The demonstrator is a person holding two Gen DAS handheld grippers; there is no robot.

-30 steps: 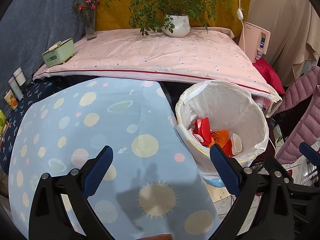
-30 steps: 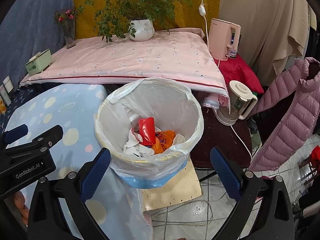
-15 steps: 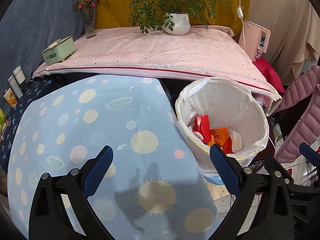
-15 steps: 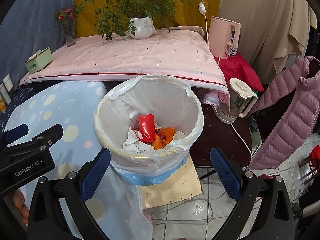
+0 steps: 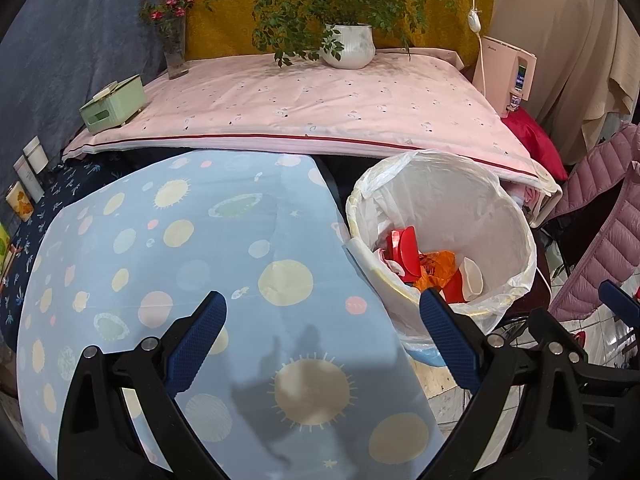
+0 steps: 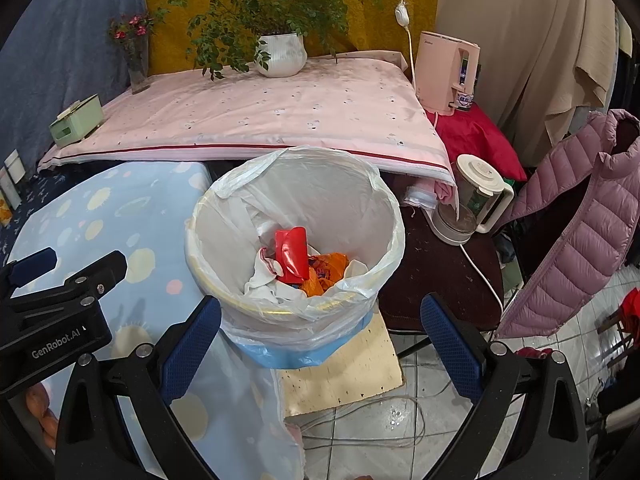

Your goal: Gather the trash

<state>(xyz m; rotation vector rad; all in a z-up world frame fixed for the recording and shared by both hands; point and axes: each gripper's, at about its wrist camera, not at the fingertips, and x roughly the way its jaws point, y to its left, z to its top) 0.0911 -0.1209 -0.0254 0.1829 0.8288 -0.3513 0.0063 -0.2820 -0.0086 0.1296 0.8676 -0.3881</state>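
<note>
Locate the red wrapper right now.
The red wrapper lies inside the lined trash bin, centre of the right wrist view, against orange plastic and white paper, right of the blue spotted cloth.

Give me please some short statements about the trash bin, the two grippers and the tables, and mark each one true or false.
1. The trash bin is lined with a white plastic bag. True.
2. The left gripper is shut on a red wrapper. False: it is open and holds nothing.
3. A red wrapper lies inside the bin. True.
4. The potted plant stands on the blue dotted tablecloth. False: it stands on the pink cloth behind.
5. The right gripper is open and empty. True.
6. The kettle lies inside the bin. False: it stands outside, to the right of the bin.
</note>
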